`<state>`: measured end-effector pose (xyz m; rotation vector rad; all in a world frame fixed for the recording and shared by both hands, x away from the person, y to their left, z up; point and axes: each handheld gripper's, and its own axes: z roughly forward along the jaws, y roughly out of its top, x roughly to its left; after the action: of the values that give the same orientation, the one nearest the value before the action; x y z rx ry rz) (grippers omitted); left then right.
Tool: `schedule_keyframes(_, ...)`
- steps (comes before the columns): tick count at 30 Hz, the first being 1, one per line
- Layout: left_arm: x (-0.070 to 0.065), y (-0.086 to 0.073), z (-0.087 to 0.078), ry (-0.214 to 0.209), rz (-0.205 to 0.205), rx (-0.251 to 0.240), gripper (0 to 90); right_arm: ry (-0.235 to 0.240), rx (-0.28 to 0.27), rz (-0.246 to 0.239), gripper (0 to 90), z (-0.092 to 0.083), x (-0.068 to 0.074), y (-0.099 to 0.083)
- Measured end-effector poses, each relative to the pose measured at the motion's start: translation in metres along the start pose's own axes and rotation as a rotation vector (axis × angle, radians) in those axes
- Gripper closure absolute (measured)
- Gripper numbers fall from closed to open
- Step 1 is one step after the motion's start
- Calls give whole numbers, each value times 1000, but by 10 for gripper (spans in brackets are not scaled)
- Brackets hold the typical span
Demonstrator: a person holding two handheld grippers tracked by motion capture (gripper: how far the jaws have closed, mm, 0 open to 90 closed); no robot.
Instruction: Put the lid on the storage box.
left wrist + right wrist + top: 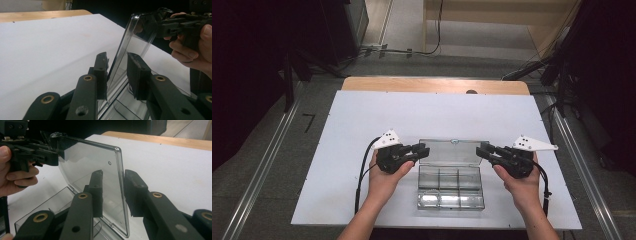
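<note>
Two black two-jaw grippers are set at the raised clear plastic lid point(448, 151) of a transparent compartment box point(451, 188) at the near middle of the white table point(362, 120). Left gripper point(117, 65) and right gripper point(113, 185) each straddle a lid edge, jaws apart with a visible gap. Lid handling seems in hand; next, both jaws must be pressed shut evenly.

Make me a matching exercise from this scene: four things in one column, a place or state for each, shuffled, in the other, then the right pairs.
1. lid
2. box base
3. left gripper
4. right gripper

A. at the lid's left edge in the high view
B. lies on the white table, split into compartments
C. stands raised, clear plastic
D. at the lid's right edge in the high view

Pairs: 1-C, 2-B, 3-A, 4-D
</note>
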<state>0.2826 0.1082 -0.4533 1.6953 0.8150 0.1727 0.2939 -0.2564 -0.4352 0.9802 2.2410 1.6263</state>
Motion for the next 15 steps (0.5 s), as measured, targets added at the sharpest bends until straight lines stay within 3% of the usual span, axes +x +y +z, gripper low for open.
schedule_keyframes(7,-4,-3,-4,23,4,25,543,4,0,-1,675,-2,1,-1)
schedule_keyframes(15,-4,-14,-18,44,0,31,553,6,-1,-4,674,-3,2,-2)
